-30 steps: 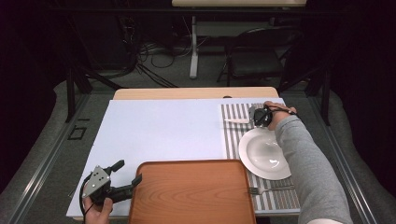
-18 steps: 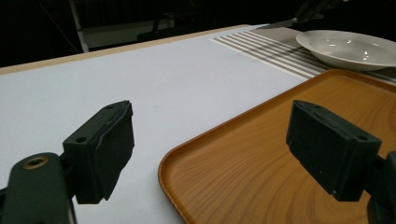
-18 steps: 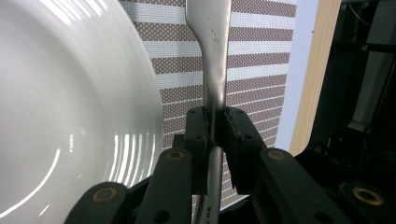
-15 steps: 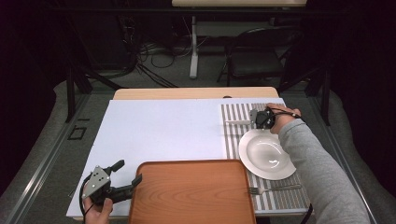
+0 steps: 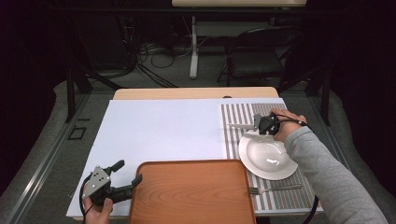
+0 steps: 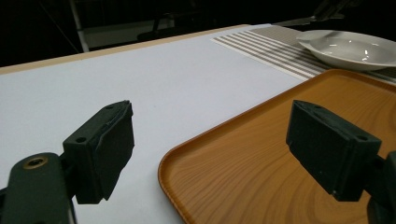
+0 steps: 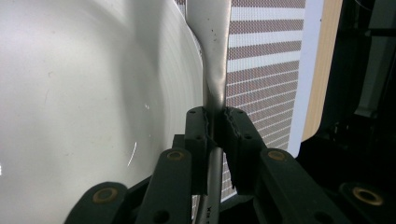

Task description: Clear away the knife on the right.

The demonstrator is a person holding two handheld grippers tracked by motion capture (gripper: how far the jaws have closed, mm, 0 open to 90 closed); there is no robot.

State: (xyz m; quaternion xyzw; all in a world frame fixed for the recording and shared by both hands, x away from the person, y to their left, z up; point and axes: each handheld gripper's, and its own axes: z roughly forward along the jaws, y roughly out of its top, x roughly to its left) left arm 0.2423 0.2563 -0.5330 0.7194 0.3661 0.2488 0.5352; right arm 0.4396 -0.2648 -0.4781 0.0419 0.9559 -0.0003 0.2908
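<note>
The right gripper [image 7: 215, 123] squeezes a thin metal knife [image 7: 208, 42] just above the far edge of the white plate [image 5: 266, 158], so it could slip and hit the plate, while the left gripper [image 5: 128, 175] waits with jaws apart by the wooden tray [image 5: 191, 193].

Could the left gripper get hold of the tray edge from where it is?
Probably yes. The left gripper is open, its jaws astride the corner of the tray, with nothing between them and the rim.
</note>
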